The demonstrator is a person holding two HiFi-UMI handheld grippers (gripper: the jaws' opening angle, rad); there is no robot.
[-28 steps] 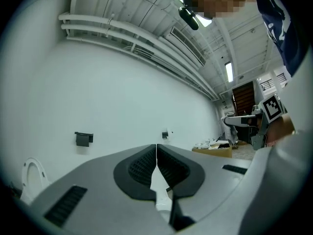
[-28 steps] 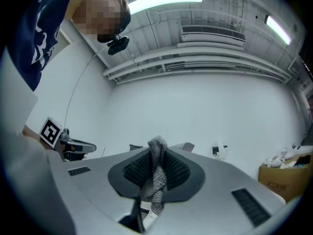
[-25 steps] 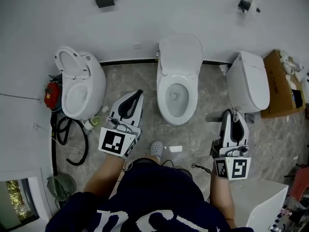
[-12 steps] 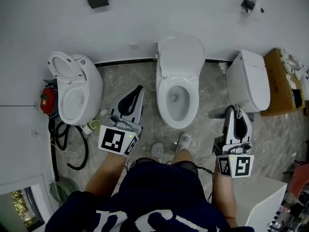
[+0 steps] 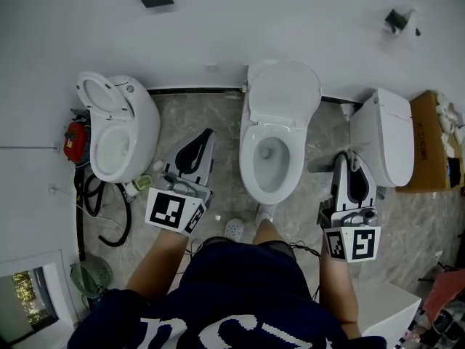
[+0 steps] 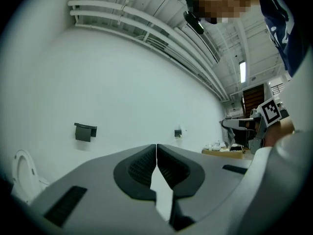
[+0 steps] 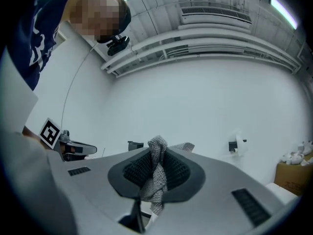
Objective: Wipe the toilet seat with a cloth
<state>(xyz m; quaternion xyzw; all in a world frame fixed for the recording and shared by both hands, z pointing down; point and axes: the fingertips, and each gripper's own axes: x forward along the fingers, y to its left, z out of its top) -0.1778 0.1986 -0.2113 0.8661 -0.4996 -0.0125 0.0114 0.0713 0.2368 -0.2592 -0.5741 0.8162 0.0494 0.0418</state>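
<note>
The middle toilet (image 5: 272,155) stands open, with its lid (image 5: 285,93) up against the wall and its white seat (image 5: 251,167) around the bowl. My right gripper (image 5: 347,158) hangs between this toilet and the closed one at the right, shut on a grey knitted cloth (image 5: 323,165). In the right gripper view the cloth (image 7: 156,173) is pinched between the dark pads and sticks up past the tips of the gripper (image 7: 157,151). My left gripper (image 5: 209,132) is held left of the middle toilet, shut with nothing in it (image 6: 156,147).
A second open toilet (image 5: 116,126) stands at the left, with a black hose (image 5: 94,202) and a red object (image 5: 75,140) beside it. A closed toilet (image 5: 385,137) and a cardboard box (image 5: 432,140) are at the right. The person's feet (image 5: 264,214) stand before the middle bowl.
The person has stepped closer to the middle toilet, one foot now near its front. Both grippers have moved forward a little. The right one still holds the cloth.
</note>
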